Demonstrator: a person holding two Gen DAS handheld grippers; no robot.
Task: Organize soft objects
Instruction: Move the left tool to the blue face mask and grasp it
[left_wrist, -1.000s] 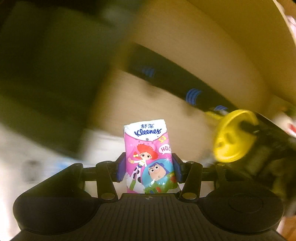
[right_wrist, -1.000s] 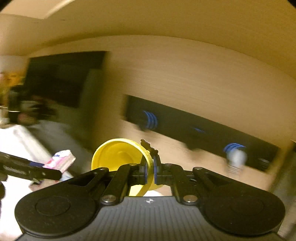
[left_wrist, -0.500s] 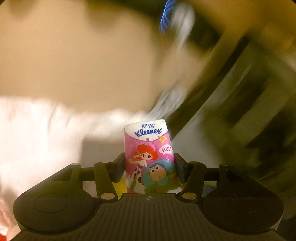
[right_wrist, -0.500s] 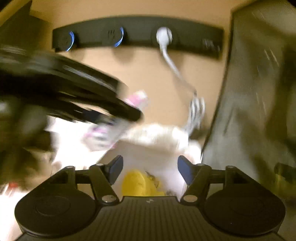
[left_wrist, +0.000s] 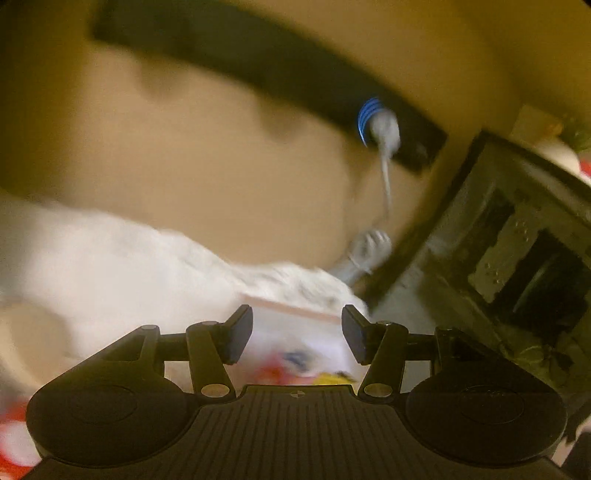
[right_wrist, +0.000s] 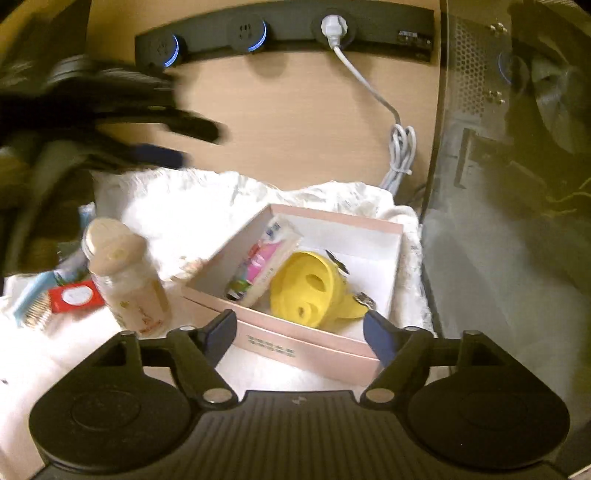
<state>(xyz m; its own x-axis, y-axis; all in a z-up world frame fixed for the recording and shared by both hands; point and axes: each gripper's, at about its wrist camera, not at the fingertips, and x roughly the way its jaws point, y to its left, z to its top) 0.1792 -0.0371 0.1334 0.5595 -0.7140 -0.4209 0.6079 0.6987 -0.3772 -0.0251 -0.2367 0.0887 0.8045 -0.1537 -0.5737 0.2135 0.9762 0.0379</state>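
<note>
A pink box (right_wrist: 280, 343) sits on a white cloth, seen from the right wrist. Inside it a Kleenex tissue pack (right_wrist: 264, 258) leans against the left wall, with a yellow soft toy (right_wrist: 306, 291) lying beside it. My right gripper (right_wrist: 299, 325) hovers at the box's near wall; its jaws are opening and nothing is between them. My left gripper (right_wrist: 199, 146) is a dark blur at the upper left. In the left wrist view the left gripper (left_wrist: 297, 321) is open and holds nothing above the blurred box rim (left_wrist: 291, 308).
Left of the box stand a bottle with a pale lid (right_wrist: 122, 273), a red packet (right_wrist: 74, 295) and a blue comb (right_wrist: 29, 295). A black socket strip (right_wrist: 280, 33) with a white cable (right_wrist: 399, 155) is behind. A dark computer case (right_wrist: 498, 184) walls the right.
The tissue pack has left my left gripper and lies in the box. My right gripper opened and let go of the yellow toy, which now lies in the box. Both hands came down.
</note>
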